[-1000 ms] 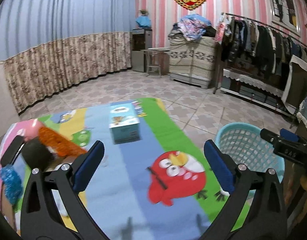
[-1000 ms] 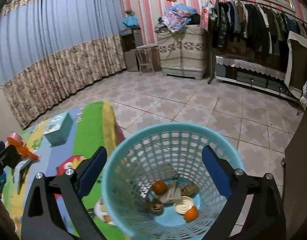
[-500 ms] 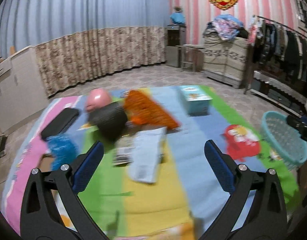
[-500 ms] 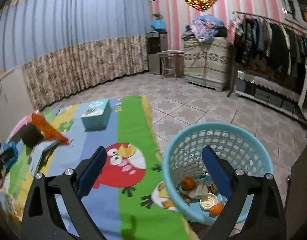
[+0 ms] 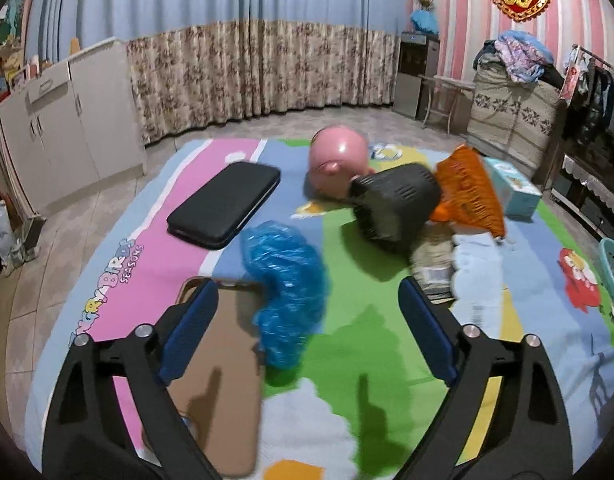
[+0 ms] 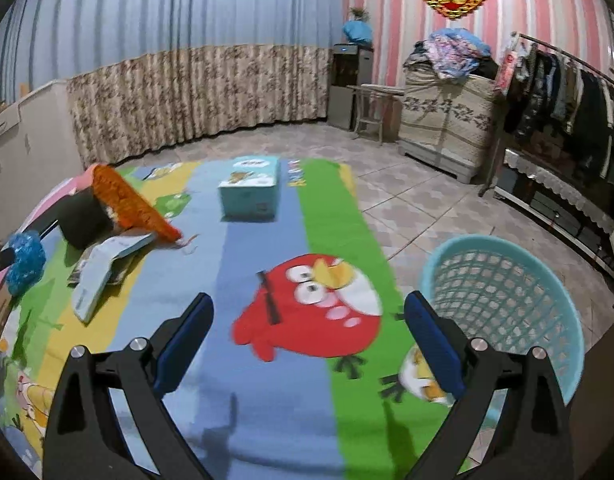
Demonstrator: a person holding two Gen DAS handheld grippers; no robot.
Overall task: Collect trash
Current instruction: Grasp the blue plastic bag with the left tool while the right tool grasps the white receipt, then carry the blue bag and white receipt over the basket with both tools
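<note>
The left gripper [image 5: 307,324] has its blue-padded fingers [image 5: 189,330] spread wide and holds nothing; it hangs over the colourful cartoon play mat [image 5: 347,340] on the tiled floor. Between the fingers, closer to the left one, lies a crumpled blue plastic bag [image 5: 285,284], and it partly covers the edge of a flat brown cardboard piece [image 5: 223,384] under the left finger. Ahead of the fingers are a black flat case [image 5: 225,204], a pink round ball [image 5: 339,164], a dark grey tipped-over bin [image 5: 395,204] touching an orange ridged plastic piece [image 5: 469,194], and some papers [image 5: 473,272] just before the right finger. The right gripper [image 6: 309,344] is wide apart too and empty, above the red bird picture. The light blue plastic mesh basket [image 6: 503,296] stands just beside its right finger, on the floor at the mat edge. A light blue tissue box [image 6: 251,192] sits far ahead.
</note>
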